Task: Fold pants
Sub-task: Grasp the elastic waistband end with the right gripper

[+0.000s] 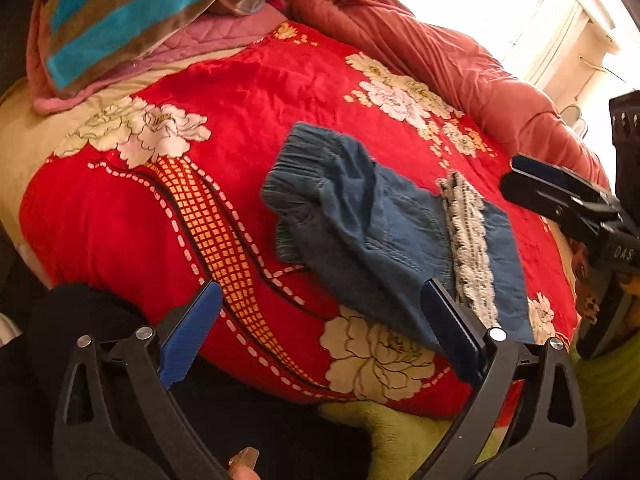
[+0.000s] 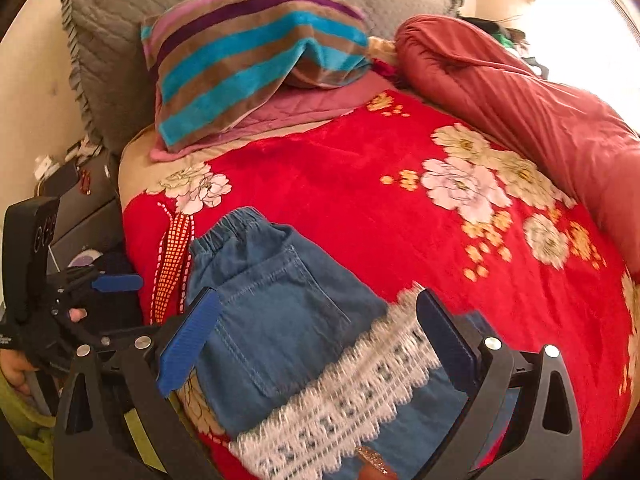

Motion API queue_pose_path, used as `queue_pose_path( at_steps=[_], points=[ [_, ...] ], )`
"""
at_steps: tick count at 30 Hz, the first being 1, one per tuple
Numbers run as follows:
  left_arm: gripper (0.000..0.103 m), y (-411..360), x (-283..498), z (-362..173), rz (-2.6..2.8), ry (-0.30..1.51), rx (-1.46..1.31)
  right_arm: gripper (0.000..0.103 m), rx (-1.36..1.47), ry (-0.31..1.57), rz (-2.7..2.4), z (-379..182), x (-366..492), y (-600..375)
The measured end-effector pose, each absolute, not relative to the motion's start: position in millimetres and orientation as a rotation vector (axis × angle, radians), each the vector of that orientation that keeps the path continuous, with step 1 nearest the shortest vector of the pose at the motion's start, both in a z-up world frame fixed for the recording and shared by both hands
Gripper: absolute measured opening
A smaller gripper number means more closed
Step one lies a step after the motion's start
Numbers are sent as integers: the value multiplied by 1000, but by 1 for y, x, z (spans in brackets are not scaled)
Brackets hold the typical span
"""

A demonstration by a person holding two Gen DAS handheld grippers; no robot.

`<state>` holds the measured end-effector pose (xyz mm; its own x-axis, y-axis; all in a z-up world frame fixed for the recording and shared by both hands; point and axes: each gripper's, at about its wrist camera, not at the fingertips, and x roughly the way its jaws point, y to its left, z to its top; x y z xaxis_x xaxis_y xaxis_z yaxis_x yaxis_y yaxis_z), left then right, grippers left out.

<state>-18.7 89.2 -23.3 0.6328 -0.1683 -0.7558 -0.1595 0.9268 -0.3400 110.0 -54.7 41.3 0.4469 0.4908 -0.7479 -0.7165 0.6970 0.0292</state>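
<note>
Blue-padded fingers of the right hand-held gripper (image 2: 316,340) stand wide apart just above the pants (image 2: 280,312), clamped on nothing; the near pad sits over the white lace band (image 2: 340,404) that crosses the denim. The pants lie on the red flowered blanket (image 2: 360,200) of the bed, near its front edge, already doubled into a short, compact shape with the elastic waistband (image 2: 236,224) toward the striped pillow (image 2: 248,56) and a back pocket facing up. The left hand-held gripper (image 1: 320,332) is likewise spread and empty, hanging over the blanket just beside the bundle. Folding looks largely done; perhaps one last fold or some smoothing remains.
</note>
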Motion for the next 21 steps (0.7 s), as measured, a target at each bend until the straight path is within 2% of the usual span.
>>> queue_pose_path(
  at_steps=[19, 20, 21],
  points=[
    [93, 115, -12, -40, -58, 852, -536, 98, -374, 903, 919, 17, 146, 22],
    [92, 115, -11, -40, -63, 850, -540, 98, -383, 904, 928, 16, 146, 24],
    [87, 114, -11, -40, -76, 849, -551, 98, -387, 905, 935, 16, 146, 25]
  ],
)
